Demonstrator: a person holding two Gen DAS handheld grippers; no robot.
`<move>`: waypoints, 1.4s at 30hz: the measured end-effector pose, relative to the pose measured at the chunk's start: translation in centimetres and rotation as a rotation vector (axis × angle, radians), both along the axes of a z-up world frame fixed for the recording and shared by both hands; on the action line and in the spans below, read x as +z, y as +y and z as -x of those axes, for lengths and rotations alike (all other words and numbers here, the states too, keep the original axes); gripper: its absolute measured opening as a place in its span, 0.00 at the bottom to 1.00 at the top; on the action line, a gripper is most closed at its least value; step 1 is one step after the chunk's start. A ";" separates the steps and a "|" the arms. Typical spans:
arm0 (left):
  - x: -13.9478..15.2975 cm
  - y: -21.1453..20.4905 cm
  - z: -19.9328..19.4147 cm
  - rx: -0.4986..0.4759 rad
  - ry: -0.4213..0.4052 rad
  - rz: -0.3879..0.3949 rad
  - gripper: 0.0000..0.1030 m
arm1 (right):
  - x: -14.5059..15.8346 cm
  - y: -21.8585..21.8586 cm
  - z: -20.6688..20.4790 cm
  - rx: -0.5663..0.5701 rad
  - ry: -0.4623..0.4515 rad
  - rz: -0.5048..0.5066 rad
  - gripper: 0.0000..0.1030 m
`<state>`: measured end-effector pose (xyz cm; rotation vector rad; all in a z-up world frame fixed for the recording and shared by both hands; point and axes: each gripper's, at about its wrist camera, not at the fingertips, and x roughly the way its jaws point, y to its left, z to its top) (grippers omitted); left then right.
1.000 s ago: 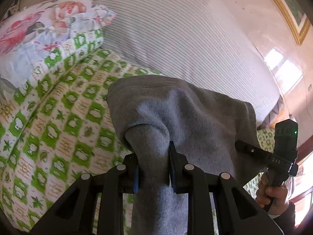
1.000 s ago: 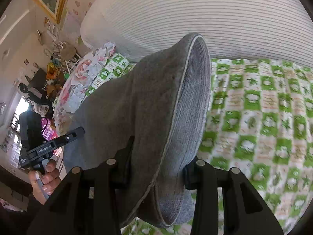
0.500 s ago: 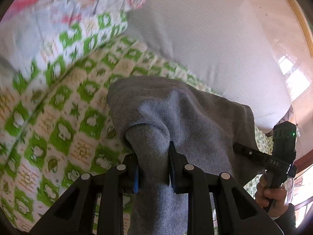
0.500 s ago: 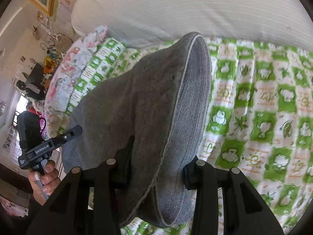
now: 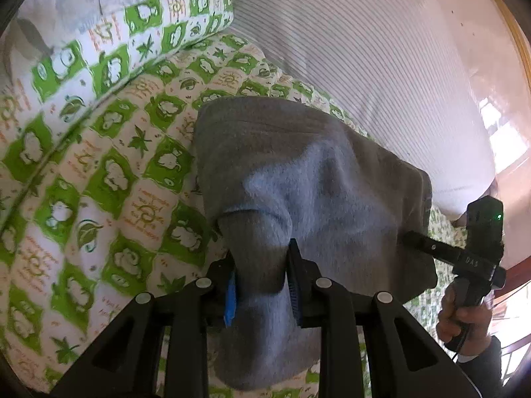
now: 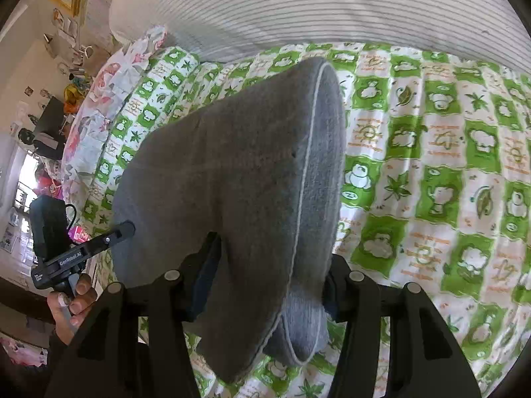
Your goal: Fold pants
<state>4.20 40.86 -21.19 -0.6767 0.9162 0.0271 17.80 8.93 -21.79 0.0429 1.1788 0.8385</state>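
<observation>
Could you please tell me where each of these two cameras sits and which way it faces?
Left wrist view: sits on the left gripper, looks down along its fingers at the grey fleece pants pinched between them, over the green-and-white patterned bedspread; the other hand shows at right.
Right wrist view: sits on the right gripper, whose jaws have just been opening around the pants' thick folded edge; the left-hand gripper shows at left.
Shared: pants, bedspread, white striped cushion.

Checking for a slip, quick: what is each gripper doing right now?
Left gripper: shut on the grey pants.
Right gripper: jaws just opening, pants between them.
</observation>
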 end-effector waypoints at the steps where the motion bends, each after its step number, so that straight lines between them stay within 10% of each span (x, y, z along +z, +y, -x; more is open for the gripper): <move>1: 0.2 0.1 0.2 0.001 -0.002 -0.007 0.24 | 0.3 -0.3 0.1 -0.005 -0.008 0.001 0.54; 14: 8.1 -1.5 2.2 -0.029 -0.147 -0.144 0.25 | 7.5 -2.0 2.1 -0.008 -0.217 -0.102 0.55; 31: 10.9 -3.6 2.4 0.044 -0.117 -0.342 0.42 | 10.3 1.8 5.7 0.153 -0.360 -0.022 0.55; 35: 12.1 -4.8 3.8 0.074 -0.140 -0.422 0.55 | 10.9 1.2 6.6 0.198 -0.369 -0.046 0.81; 42: 12.4 -6.7 4.9 0.047 -0.136 -0.474 0.56 | 10.4 -0.2 7.8 0.221 -0.397 -0.012 0.82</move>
